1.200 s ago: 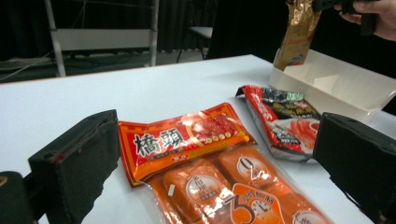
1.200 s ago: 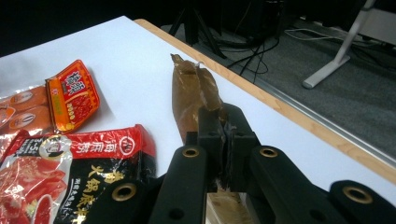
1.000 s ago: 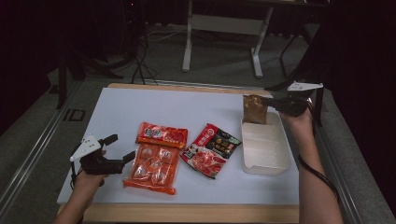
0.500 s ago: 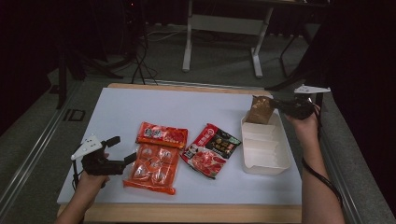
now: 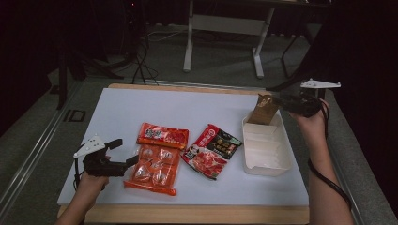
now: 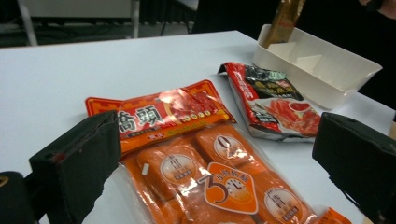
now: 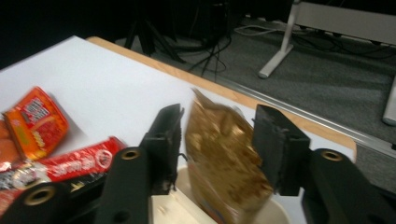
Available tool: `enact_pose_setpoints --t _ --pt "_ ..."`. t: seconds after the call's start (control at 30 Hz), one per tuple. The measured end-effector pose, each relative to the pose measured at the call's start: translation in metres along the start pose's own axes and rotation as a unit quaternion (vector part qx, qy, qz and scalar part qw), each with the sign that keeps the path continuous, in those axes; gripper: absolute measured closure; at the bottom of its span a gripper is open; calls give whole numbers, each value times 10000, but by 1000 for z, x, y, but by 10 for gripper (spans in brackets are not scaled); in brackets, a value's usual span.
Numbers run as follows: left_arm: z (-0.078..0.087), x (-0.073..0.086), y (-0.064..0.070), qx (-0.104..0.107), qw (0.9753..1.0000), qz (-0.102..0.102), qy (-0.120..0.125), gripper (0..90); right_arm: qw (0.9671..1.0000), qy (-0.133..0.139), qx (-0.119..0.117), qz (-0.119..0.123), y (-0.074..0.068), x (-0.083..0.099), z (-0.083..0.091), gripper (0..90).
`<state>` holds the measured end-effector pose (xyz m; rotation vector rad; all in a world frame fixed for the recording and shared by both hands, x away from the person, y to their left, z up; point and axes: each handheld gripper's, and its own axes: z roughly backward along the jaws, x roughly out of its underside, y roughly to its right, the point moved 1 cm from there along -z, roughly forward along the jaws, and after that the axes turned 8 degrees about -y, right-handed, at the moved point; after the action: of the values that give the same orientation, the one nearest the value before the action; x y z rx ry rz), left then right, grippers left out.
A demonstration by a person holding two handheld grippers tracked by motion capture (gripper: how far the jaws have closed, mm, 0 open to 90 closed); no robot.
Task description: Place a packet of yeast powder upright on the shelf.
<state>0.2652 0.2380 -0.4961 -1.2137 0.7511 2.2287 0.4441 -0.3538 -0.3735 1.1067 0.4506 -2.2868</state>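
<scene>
Left gripper (image 5: 123, 152): jaws spread wide, holding nothing, low over the white table (image 5: 187, 105) near its left front corner. In the left gripper view the two pads sit either side of the orange snack pack (image 6: 210, 182) without touching it. That pack lies flat near the front edge; open table remains to the left of the hand and behind it.

The red packet (image 5: 163, 135) lies just behind the orange snack pack, its near edge overlapping it. Right of these, the red-and-black pouch (image 5: 212, 150) lies flat and angled, with a narrow strip of bare surface between it and the white tray (image 5: 281, 165). The far half of the table is unoccupied up to its wooden edge.

The white tray sits along the right side, close to the table edge. The brown bag (image 5: 263, 109) stands tilted at the tray's far end, its bottom inside the tray. Right gripper (image 5: 280, 101): in the right gripper view, jaws parted on either side of the brown bag (image 7: 224, 163), a gap visible at both pads; released.
</scene>
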Motion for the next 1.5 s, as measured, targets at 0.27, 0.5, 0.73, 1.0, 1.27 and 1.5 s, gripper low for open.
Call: enact_pose_setpoints --t 0.27,0.5,0.73,1.0,1.27,1.5 --pt "-1 -4 8 136 9998 -129 -107 15 9993 351 83 52 -21 -10 15 343" --pt "-4 -9 14 274 9994 -80 -183 21 9989 459 18 -88 -41 4 18 226" --pt "-10 -16 25 362 9987 -216 -271 30 9965 730 -355 -184 -67 22 24 110" --pt "-20 -20 33 584 9969 -296 -439 82 9931 987 -599 204 -107 44 31 163" --pt "-34 -25 36 672 9958 -296 -539 142 9930 970 -629 256 -124 60 36 169" --pt "-50 -27 37 759 9940 -287 -738 147 9920 989 -744 250 -130 75 36 167"
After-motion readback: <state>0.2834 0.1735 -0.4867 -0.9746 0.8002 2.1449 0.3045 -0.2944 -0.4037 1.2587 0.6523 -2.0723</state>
